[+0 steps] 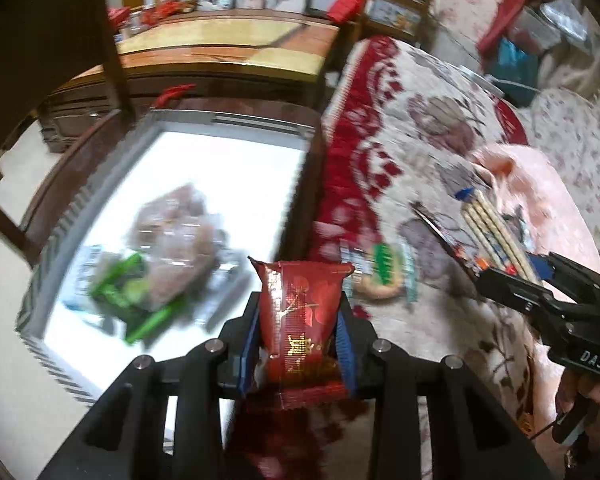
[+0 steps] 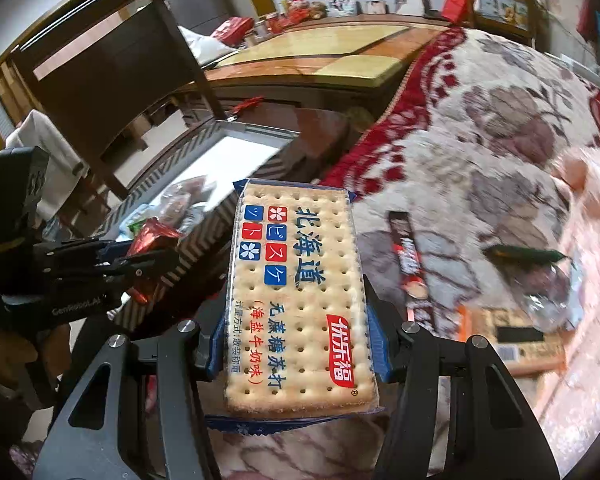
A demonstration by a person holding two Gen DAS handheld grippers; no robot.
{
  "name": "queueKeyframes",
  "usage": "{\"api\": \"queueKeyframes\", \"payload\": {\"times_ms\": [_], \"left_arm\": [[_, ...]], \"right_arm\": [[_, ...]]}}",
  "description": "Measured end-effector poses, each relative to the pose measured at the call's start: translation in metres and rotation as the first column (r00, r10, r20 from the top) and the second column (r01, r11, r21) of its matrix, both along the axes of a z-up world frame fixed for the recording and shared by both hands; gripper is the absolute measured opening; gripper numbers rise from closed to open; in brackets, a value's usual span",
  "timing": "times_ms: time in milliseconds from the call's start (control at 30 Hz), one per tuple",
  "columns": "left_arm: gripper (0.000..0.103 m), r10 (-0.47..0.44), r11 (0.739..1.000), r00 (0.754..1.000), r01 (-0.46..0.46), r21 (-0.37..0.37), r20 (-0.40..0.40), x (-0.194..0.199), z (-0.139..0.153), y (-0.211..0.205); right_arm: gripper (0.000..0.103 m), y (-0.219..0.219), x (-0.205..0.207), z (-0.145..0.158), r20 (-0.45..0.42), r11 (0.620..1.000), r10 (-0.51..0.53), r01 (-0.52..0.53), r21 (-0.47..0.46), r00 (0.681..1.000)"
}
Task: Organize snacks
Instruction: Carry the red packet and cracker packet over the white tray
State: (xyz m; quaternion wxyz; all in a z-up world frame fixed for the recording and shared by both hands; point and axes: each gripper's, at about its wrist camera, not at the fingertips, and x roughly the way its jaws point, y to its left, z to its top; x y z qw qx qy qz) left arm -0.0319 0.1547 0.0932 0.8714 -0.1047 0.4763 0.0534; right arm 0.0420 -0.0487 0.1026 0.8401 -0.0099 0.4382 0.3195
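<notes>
Red-and-cream floral blanket (image 1: 440, 92) across most of both views, spread over a soft surface. Just beside its red-bordered edge, a striped-walled box (image 1: 48, 264) with a white floor, already holding a blurred heap of snacks (image 1: 168, 240) toward its near corner.

Clenched in the right tool (image 2: 300, 336): a flat cracker packet (image 2: 296, 272), pinched by its long edges, raised clear of the blanket. Clamped in the left tool (image 1: 299, 320): a smaller red foil packet (image 1: 300, 284), gripped around its lower half, top seam upright, hanging over the box's near edge. Left on the blanket, near the edge away from the box: an orange carton (image 2: 512, 340), a dark bar wrapper (image 2: 406, 256) and a green-tipped packet (image 2: 524, 254).

Likely risks from here:
- crushed crackers, from a hard squeeze across a thin, brittle stack;
- a slipped red packet, from slick foil and a narrow pinch;
- a clash between the two tools, both apparently heading for one small box;
- a drop outside the box wall, from letting go too early over the gap beside the blanket.

Readable writing, biggest first: "北海道" in blue down the cracker packet; "优乐福" on its red badge; "无蔗糖苏打" and "海盐牛奶味" in smaller print. "DAS" on the right tool's body; "GenRobo…" on the left, the ending unclear. Gold characters on the red foil too blurred to read.
</notes>
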Motion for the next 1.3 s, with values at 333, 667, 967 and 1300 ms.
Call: {"api": "queueKeyframes", "payload": {"times_ms": [333,667,967,1300], "left_arm": [[0.036,0.105,0.994,0.994,-0.105,0.008,0.013,-0.015,0.000,0.052],[0.036,0.166,0.986,0.986,-0.166,0.006,0.002,-0.024,-0.004,0.085],[0.036,0.196,0.981,0.980,-0.196,-0.001,-0.017,-0.023,-0.012,0.104],[0.036,0.224,0.975,0.974,-0.224,-0.007,-0.037,-0.016,-0.022,0.122]], "right_arm": [[0.055,0.051,0.003,0.006,-0.002,0.997,0.078,-0.078,-0.029,0.997],[0.055,0.094,0.006,0.006,-0.006,0.988,0.143,-0.143,-0.055,0.990],[0.055,0.130,0.012,0.005,-0.003,0.979,0.189,-0.189,-0.079,0.982],[0.055,0.167,0.022,-0.002,-0.006,0.966,0.236,-0.235,-0.107,0.972]]}}
